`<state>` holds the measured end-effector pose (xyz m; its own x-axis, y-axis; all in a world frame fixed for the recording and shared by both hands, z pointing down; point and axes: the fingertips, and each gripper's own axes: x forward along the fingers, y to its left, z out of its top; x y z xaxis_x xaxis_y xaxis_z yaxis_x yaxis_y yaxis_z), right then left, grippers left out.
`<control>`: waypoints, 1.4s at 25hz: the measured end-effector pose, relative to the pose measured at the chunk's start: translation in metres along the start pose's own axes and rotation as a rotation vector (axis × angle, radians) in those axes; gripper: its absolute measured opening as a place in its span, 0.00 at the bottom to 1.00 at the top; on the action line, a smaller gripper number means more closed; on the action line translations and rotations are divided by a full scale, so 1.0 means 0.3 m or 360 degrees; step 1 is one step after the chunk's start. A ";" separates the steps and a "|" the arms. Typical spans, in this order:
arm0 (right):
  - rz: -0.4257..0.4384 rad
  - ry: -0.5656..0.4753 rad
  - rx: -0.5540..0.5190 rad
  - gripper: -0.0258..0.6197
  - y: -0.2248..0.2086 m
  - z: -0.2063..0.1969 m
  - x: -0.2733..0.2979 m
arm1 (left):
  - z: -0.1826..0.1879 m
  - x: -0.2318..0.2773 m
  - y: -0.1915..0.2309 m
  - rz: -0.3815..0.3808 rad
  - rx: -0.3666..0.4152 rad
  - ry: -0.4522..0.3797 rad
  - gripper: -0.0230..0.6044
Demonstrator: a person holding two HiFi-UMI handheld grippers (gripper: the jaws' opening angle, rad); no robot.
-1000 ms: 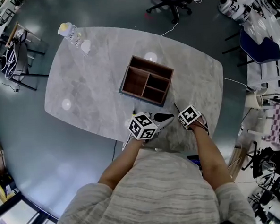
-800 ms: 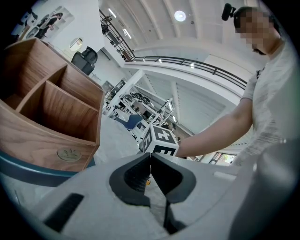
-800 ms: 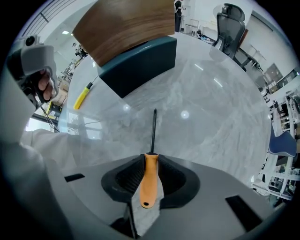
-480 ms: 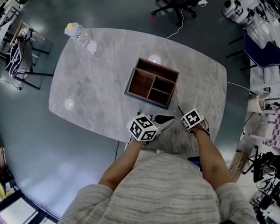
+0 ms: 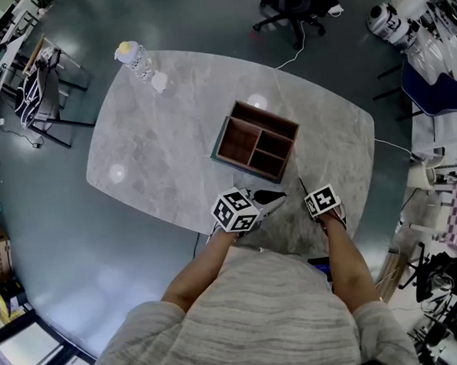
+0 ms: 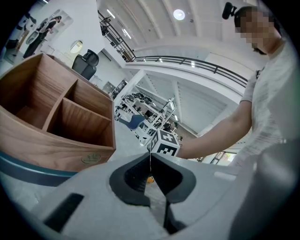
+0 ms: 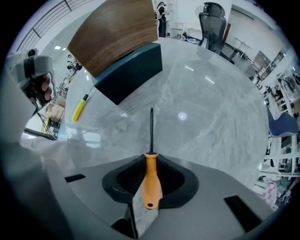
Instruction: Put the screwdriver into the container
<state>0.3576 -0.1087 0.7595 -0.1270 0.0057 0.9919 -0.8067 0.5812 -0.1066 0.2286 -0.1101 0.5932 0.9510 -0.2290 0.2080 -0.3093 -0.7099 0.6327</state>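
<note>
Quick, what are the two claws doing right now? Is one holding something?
Left claw: closed, holding nothing.
Right claw: closed on the orange-handled screwdriver.

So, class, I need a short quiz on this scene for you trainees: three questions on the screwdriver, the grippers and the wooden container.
1. Short answer: which gripper holds the orange-handled screwdriver?
2. True or false: the screwdriver already lies inside the wooden container.
3. Multiple choice: how many compartments does the container show in the head view? A. two B. three C. four

Key:
1. The right gripper, with its jaws shut on the handle.
2. False.
3. B.
</note>
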 end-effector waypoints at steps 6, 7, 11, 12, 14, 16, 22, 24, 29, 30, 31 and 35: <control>0.0020 -0.0144 0.0193 0.15 0.000 0.015 -0.042 | 0.006 -0.022 0.008 -0.0028 0.0014 0.0024 0.06; 0.0020 -0.0170 0.0216 0.15 0.000 0.019 -0.053 | 0.009 -0.022 0.007 -0.0036 0.0019 0.0029 0.06; 0.0025 -0.0272 0.0283 0.15 0.002 0.036 -0.101 | 0.026 -0.015 -0.004 -0.0068 0.0047 0.0048 0.06; 0.0026 -0.0305 0.0300 0.15 0.001 0.045 -0.116 | 0.031 -0.014 -0.005 -0.0076 0.0054 0.0053 0.06; 0.0030 -0.0382 0.0341 0.15 0.002 0.068 -0.148 | 0.039 -0.013 -0.007 -0.0091 0.0066 0.0064 0.06; 0.0030 -0.0463 0.0380 0.15 0.007 0.093 -0.183 | 0.044 -0.015 -0.012 -0.0106 0.0078 0.0078 0.06; 0.0030 -0.0728 0.0446 0.15 0.035 0.184 -0.327 | 0.072 -0.034 -0.031 -0.0142 0.0125 0.0112 0.06; 0.0043 -0.0815 0.0461 0.15 0.048 0.222 -0.382 | 0.083 -0.042 -0.034 -0.0149 0.0138 0.0121 0.06; 0.0044 -0.0991 0.0457 0.15 0.076 0.294 -0.488 | 0.092 -0.073 -0.028 -0.0145 0.0150 0.0116 0.06; 0.0042 -0.1020 0.0456 0.15 0.082 0.305 -0.505 | 0.089 -0.082 -0.024 -0.0141 0.0151 0.0116 0.06; 0.0041 -0.1050 0.0455 0.15 0.089 0.316 -0.522 | 0.087 -0.091 -0.020 -0.0138 0.0153 0.0117 0.06; 0.0038 -0.1177 0.0450 0.15 0.114 0.370 -0.606 | 0.097 -0.127 -0.014 -0.0133 0.0162 0.0116 0.06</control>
<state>0.2890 -0.1803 0.5679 -0.4163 -0.5845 0.6965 -0.9026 0.3581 -0.2391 0.1937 -0.1178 0.5609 0.9695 -0.1201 0.2136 -0.2238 -0.7892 0.5719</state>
